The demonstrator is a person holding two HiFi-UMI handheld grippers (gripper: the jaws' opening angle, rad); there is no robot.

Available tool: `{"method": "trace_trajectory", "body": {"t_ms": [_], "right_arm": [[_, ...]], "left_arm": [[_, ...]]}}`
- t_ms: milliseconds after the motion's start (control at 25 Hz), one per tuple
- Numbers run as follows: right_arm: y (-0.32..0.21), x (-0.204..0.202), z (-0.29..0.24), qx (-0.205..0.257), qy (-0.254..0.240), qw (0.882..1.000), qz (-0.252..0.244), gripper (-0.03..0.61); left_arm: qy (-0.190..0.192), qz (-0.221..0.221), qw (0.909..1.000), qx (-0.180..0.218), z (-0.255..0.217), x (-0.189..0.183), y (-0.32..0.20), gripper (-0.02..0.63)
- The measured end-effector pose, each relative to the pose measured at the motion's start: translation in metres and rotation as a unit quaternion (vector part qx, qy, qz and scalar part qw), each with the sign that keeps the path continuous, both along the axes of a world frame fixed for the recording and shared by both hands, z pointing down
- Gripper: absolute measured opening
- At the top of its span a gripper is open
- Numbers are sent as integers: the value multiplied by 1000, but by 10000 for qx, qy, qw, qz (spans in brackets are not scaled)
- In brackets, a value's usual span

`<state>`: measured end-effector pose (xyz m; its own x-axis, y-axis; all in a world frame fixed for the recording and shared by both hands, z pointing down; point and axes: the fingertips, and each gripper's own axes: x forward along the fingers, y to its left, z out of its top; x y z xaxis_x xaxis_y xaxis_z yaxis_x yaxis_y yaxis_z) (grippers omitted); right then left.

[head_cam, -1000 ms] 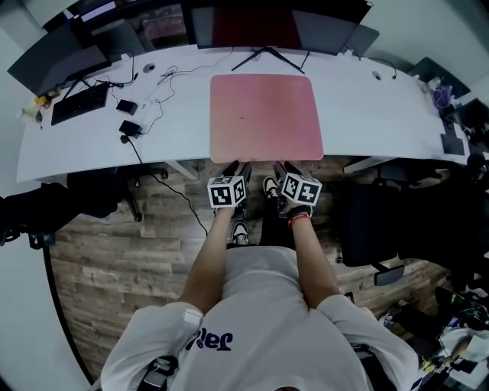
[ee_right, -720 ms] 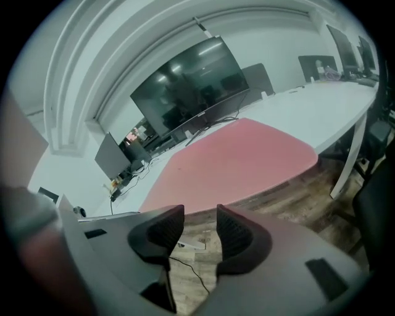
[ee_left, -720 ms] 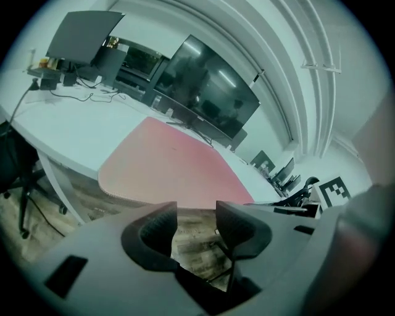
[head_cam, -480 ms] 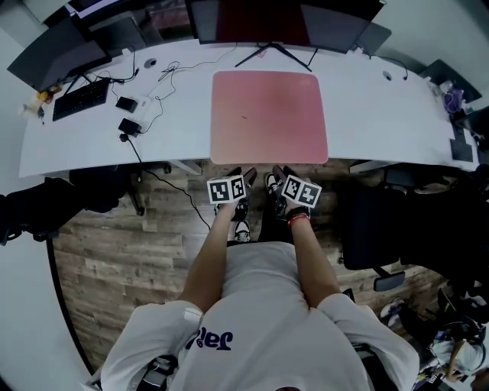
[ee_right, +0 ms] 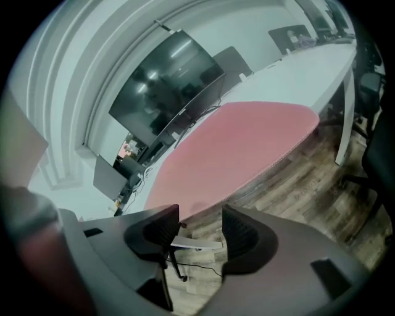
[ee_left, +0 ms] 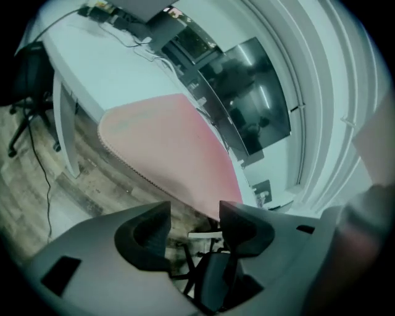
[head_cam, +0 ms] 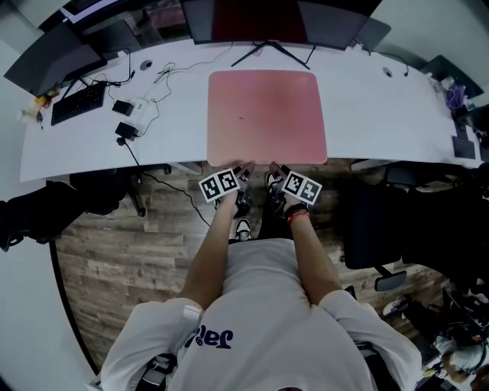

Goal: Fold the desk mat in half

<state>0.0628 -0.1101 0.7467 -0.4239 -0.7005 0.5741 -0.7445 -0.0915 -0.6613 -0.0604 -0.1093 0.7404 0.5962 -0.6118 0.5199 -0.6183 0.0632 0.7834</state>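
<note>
A long white counter (head_cam: 382, 114) curves beneath dark monitors (head_cam: 252, 15), a black keyboard (head_cam: 79, 103) and cables (head_cam: 170, 74) at its left end, above a wood-plank floor (head_cam: 114, 260) where a black office chair (head_cam: 382, 221) stands to the right.

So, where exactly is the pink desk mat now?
In the head view the desk mat lies flat at the middle of the white desk, its near edge just ahead of the left gripper and the right gripper.
</note>
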Motion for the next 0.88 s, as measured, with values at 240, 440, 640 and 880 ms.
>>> {"method": "trace_trajectory", "body": {"t_ms": [240, 440, 640, 880], "right_arm": [[-5, 0, 10, -180, -762, 9964, 330, 228], [-15, 2, 8, -164, -1046, 9933, 462, 185], [-15, 5, 9, -266, -1099, 9921, 541, 115], [-18, 7, 2, -227, -953, 9938, 520, 44]], "left_arm": [[690, -509, 9959, -293, 9, 2, -5, 242], [947, -782, 9915, -425, 12, 1, -10, 241], [995, -980, 9893, -429, 9, 0, -14, 145], [854, -1084, 9894, -461, 3, -4, -16, 38]]}}
